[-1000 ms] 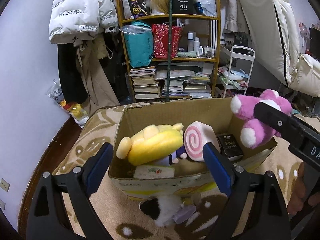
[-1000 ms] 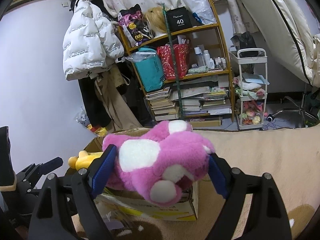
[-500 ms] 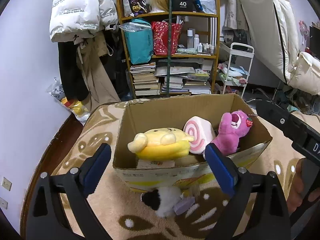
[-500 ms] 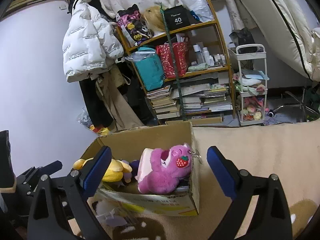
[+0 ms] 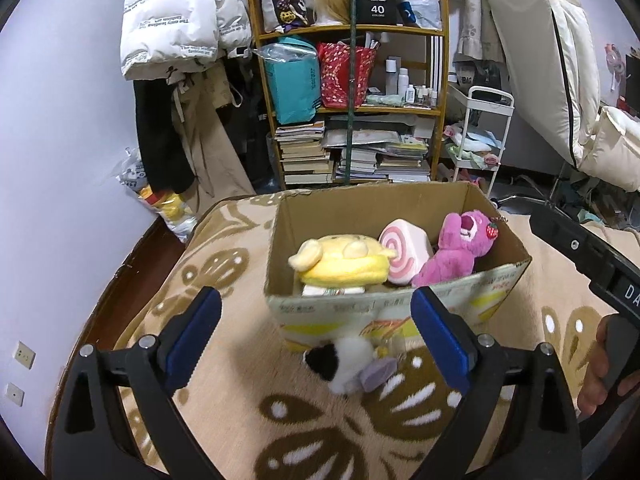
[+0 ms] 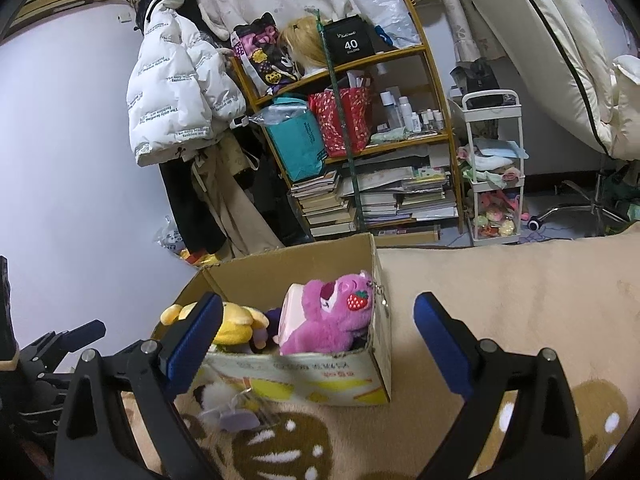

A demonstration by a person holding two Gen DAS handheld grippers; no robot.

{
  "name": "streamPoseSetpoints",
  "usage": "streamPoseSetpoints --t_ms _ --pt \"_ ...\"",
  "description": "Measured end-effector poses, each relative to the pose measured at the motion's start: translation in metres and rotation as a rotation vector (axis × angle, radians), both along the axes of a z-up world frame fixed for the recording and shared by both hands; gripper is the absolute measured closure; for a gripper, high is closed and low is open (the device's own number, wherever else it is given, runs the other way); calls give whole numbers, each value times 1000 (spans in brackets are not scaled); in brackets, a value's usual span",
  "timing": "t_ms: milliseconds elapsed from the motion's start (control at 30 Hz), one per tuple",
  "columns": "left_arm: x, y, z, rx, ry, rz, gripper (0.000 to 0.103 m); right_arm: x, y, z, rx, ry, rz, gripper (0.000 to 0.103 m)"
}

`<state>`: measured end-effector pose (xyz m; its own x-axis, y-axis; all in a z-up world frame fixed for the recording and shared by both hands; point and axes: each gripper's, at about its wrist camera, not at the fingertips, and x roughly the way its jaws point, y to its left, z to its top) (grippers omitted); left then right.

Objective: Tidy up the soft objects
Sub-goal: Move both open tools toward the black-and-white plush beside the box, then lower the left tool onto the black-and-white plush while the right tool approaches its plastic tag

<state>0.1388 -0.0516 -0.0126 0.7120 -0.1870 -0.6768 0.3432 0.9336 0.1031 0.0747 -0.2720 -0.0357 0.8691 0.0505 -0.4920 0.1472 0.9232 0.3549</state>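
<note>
A cardboard box stands on a beige patterned rug. It holds a yellow plush, a pink swirl cushion and a pink bear plush with a strawberry tag. The bear also shows in the right wrist view, at the box's right end. A black-and-white plush lies on the rug against the box front, also visible in the right wrist view. My left gripper is open and empty above it. My right gripper is open and empty, in front of the box.
A wooden shelf with books and bags stands behind the box. A white cart is to its right. Coats hang at left. A cushion lies right of the box.
My right gripper opened and dropped the pink bear into the box, then drew back. Both views pulled away from the box.
</note>
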Motion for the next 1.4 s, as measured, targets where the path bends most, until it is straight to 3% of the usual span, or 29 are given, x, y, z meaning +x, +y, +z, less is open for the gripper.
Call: streamPoseSetpoints --t_ms 700,1100,1400 --pt "-16 28 4 39 77 68 9 -13 26 6 -83 59 19 2" --pt "15 41 -22 21 161 124 9 13 47 -24 -166 184 45 3" --pt "38 46 -46 1 238 144 9 32 75 -50 -218 259 135 3"
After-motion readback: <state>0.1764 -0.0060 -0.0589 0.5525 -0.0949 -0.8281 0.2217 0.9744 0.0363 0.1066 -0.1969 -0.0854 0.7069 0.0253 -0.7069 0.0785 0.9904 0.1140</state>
